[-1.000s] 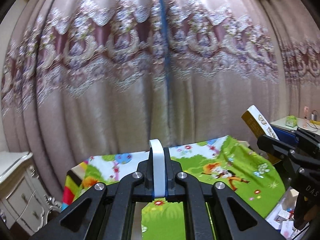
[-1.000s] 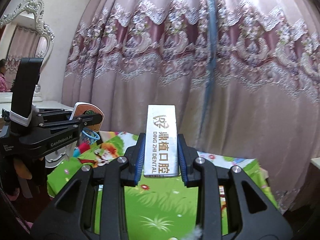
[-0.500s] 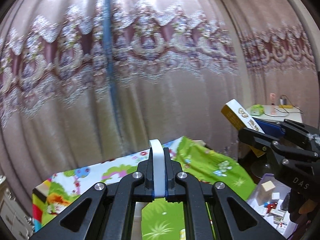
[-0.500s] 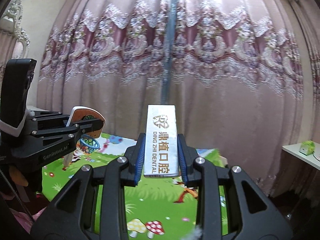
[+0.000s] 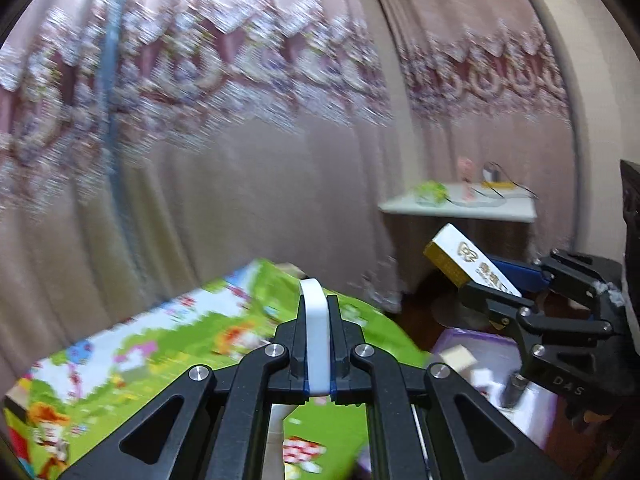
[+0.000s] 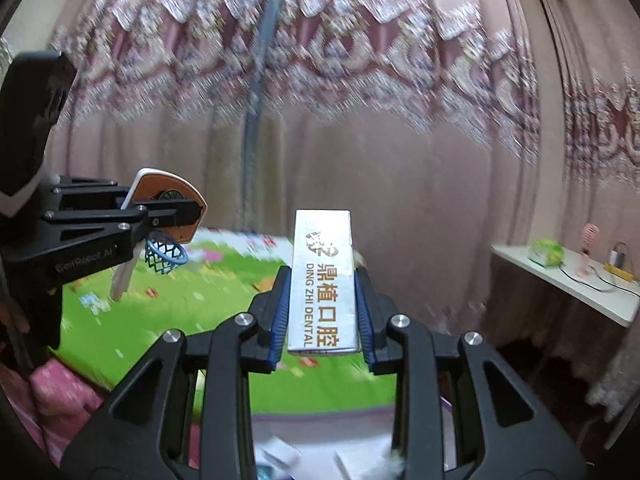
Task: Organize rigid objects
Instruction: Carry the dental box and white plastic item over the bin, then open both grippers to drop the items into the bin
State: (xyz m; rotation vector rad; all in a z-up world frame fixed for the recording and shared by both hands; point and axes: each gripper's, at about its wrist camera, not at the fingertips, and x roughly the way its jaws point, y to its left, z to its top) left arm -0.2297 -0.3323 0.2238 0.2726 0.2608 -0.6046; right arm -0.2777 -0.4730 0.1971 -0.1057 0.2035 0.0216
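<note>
My left gripper (image 5: 316, 314) is shut on a toy basketball hoop, of which only the white edge (image 5: 315, 344) shows in the left wrist view. From the right wrist view the hoop's orange backboard (image 6: 170, 200) and blue net (image 6: 165, 257) hang in the left gripper (image 6: 172, 210) at the left. A silver box printed DING ZHI DENTAL (image 6: 323, 280) stands upright between the blue pads of my right gripper (image 6: 322, 308), which is shut on it. That box (image 5: 460, 254), gold on one side, juts up-left from the right gripper (image 5: 494, 280). Both views are blurred.
A green cartoon play mat (image 6: 152, 320) covers the surface ahead, with pink patterned curtains (image 5: 240, 160) behind it. A purple bin (image 5: 476, 340) with small boxes sits low at the right. A white side table (image 6: 572, 288) with small items stands by the far right wall.
Both views have swung to the right: the curtains slid left, the white side table came closer and the purple bin rose into view. Both grippers keep hold of their objects.
</note>
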